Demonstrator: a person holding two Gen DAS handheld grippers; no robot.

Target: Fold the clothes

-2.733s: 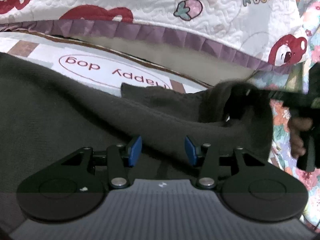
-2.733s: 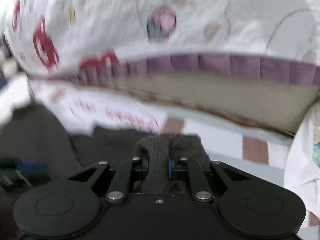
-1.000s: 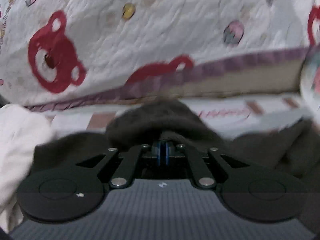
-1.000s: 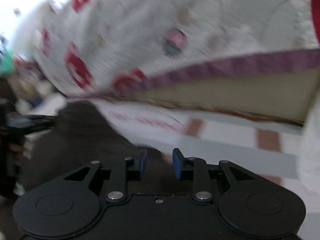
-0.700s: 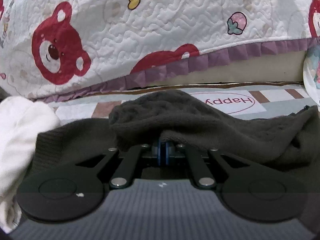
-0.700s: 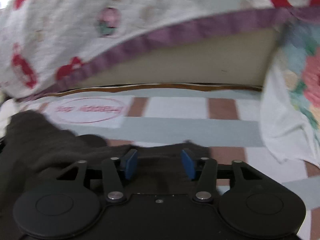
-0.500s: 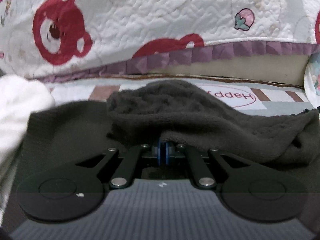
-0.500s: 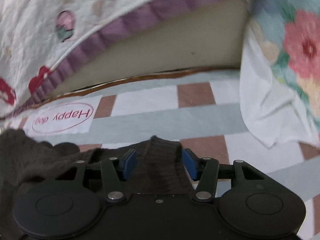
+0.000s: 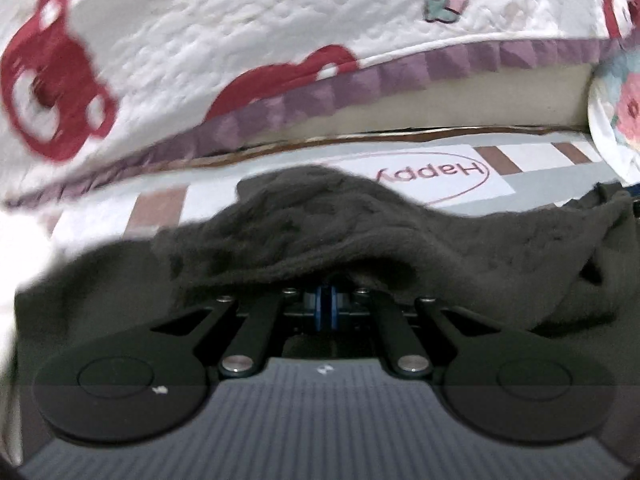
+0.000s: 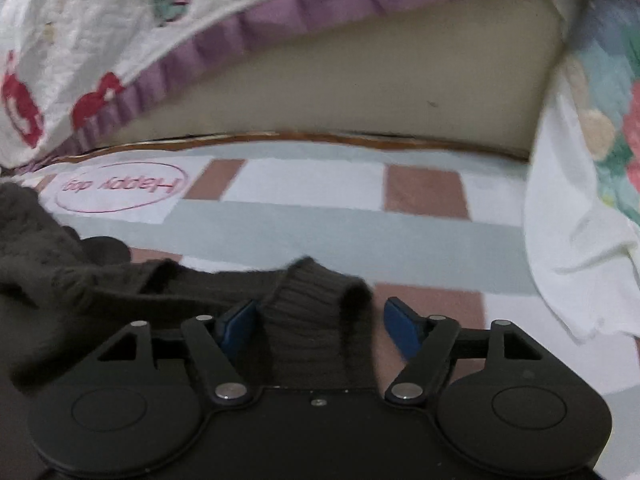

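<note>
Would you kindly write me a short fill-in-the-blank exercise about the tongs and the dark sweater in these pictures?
1. The left tongs are ____ on the dark sweater.
2. The right tongs stand ____ around the ribbed cuff.
3. The oval print on the checked sheet reads "Happy ____".

Missing words: shut; open; dog

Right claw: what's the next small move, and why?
Probably close the right claw: its jaws stand open around the sweater's ribbed cuff, not gripping it. The left claw is already shut on the dark sweater, so both sides could then lift together.
</note>
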